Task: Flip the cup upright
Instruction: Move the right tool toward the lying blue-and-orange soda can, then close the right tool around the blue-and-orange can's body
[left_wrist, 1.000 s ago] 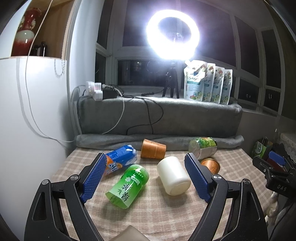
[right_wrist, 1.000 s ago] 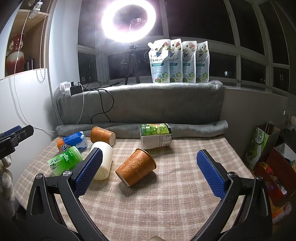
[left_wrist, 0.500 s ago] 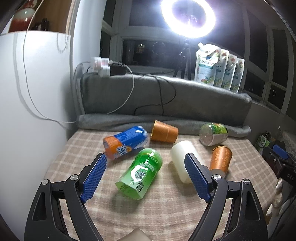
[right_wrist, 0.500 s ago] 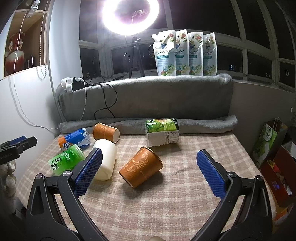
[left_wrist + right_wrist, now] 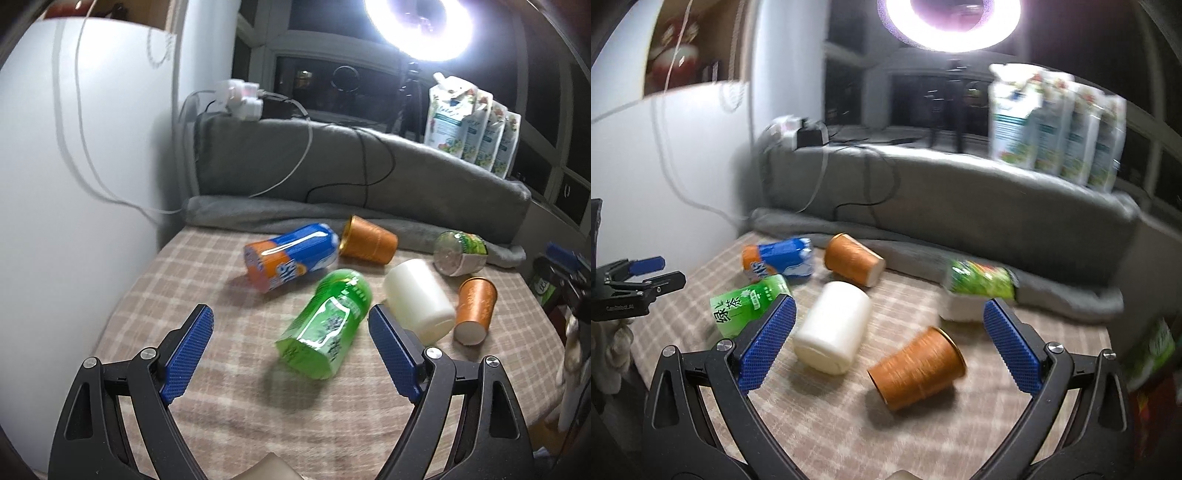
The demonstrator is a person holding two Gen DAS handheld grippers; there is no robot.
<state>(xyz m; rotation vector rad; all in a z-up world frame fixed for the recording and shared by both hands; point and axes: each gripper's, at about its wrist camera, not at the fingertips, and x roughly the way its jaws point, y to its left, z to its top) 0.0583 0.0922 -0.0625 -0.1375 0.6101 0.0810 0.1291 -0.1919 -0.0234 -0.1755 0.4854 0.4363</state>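
Several cups lie on their sides on the checked tablecloth. A near orange paper cup (image 5: 918, 367) (image 5: 474, 308) lies between my right gripper's open jaws. A white cup (image 5: 834, 326) (image 5: 419, 297) lies just left of it. A second orange cup (image 5: 853, 260) (image 5: 367, 240) lies at the back. My right gripper (image 5: 886, 345) is open and empty above the table. My left gripper (image 5: 291, 350) is open and empty, with a green tea cup (image 5: 327, 323) (image 5: 748, 304) lying between its fingers, further ahead.
A blue and orange Fanta cup (image 5: 291, 256) (image 5: 777, 258) and a green-labelled container (image 5: 460, 247) (image 5: 979, 291) lie near the grey rolled blanket (image 5: 295, 210) at the table's back. A white wall (image 5: 74, 184) stands left. Cables hang over the grey cushion (image 5: 923, 192).
Both grippers have tilted down and moved closer to the table. The right gripper now frames the near orange cup; the left view has swung left. The cups have not moved.
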